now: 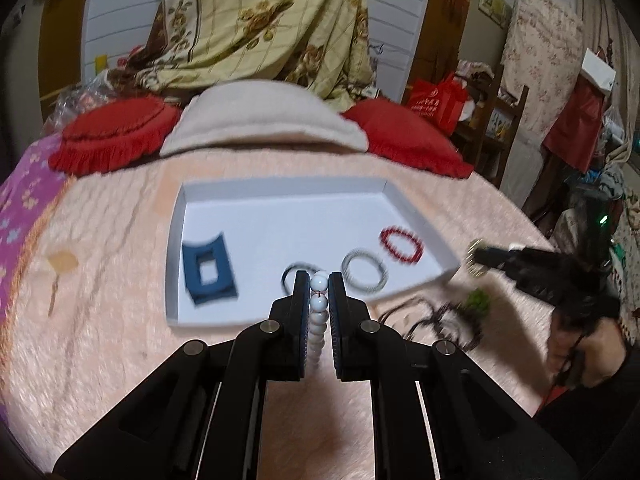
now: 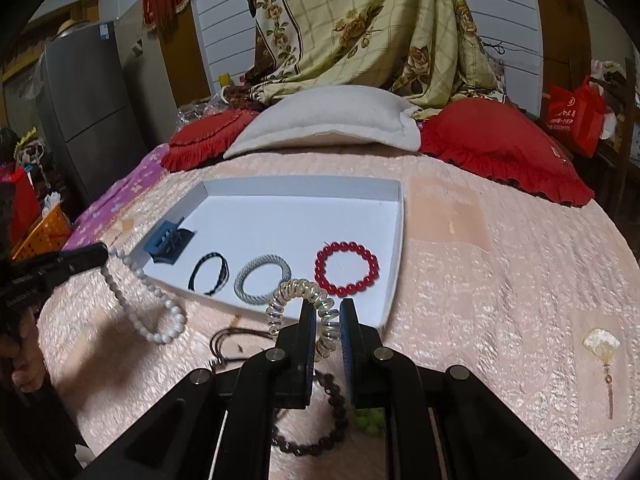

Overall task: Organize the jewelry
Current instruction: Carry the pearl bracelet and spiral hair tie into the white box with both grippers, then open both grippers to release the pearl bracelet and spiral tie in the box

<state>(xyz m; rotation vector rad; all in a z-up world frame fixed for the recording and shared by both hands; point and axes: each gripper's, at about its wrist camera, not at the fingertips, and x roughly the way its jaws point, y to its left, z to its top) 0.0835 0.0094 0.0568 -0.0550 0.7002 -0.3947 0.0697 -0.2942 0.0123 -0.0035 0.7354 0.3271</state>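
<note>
white tray (image 2: 394, 240): red bead bracelet (image 2: 346, 268), grey ring (image 2: 262, 279), dark band (image 2: 209, 273), blue clip (image 2: 168, 243) inside | pearl strand (image 2: 140, 300): on bed, beside tray | clear coil tie (image 2: 298, 312): raised, at tray's near edge

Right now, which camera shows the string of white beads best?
The right wrist view: the white bead string shows as a whole loop trailing on the pink bedspread. The left wrist view shows only a short stretch between the left fingers.

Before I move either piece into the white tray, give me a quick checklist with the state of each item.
1. Left gripper shut on white bead necklace: ok.
2. Right gripper shut on clear coil bracelet: ok.
3. Free floor in white tray behind the row: ok.
4. Necklace off the bed: not ok, its loop trails on the cover.
5. Coil clear of red bead bracelet: ok.
6. Necklace clasp state: cannot tell.
</note>
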